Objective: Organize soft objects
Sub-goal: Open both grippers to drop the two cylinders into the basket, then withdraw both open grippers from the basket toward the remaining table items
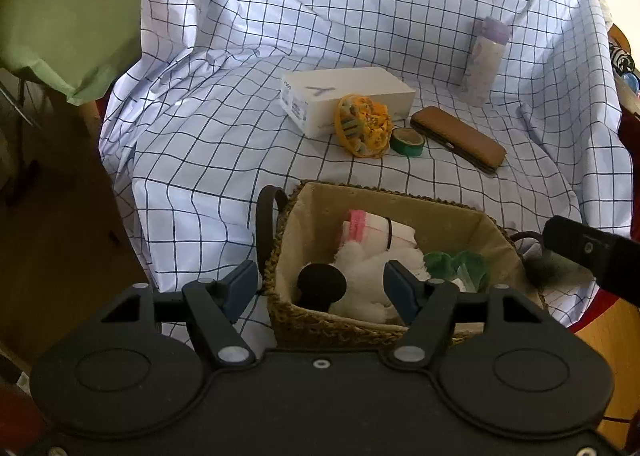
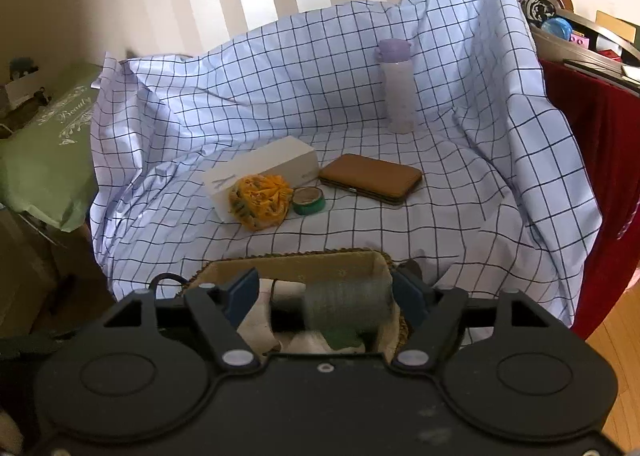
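Observation:
A woven basket with a beige lining stands at the near edge of the checked sheet. In it lie a folded white and pink towel, a white plush with a black round part, and a green cloth. My left gripper hangs open over the basket's left side, its pads off the plush. My right gripper is open above the basket, with a blurred grey fuzzy thing between its jaws, close to the right finger. A yellow-orange mesh ball lies behind the basket.
On the sheet sit a white box, a green tape roll, a brown case and a lilac bottle. A green cushion lies to the left. A red cloth and clutter are to the right.

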Tool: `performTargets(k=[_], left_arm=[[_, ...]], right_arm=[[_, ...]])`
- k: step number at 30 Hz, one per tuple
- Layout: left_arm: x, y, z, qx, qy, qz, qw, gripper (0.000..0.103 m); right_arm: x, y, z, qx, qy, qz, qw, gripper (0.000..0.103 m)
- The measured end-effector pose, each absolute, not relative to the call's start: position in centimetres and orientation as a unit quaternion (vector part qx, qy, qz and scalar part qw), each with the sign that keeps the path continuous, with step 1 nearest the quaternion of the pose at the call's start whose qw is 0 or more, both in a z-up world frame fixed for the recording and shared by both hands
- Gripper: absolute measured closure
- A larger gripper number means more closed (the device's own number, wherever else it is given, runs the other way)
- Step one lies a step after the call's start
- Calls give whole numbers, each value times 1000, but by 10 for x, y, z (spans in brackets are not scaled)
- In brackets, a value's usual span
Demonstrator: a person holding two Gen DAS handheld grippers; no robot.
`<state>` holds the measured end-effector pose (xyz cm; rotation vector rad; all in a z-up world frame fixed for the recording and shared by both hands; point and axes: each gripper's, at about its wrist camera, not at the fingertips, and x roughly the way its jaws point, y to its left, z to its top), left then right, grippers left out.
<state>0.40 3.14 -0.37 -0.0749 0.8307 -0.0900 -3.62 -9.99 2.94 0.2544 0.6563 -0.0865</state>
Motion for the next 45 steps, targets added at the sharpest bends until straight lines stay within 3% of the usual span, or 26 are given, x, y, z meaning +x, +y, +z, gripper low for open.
performTargets(k=[4,45], left_arm=[[2,31,-3,-33,398,-41,916,28],[-4,19,-10,11,412,-52,910,25]], right_arm=[[-38,-99,30,122,321,-43,938,28],[-45,-109,4,103,371,-75,920,27]])
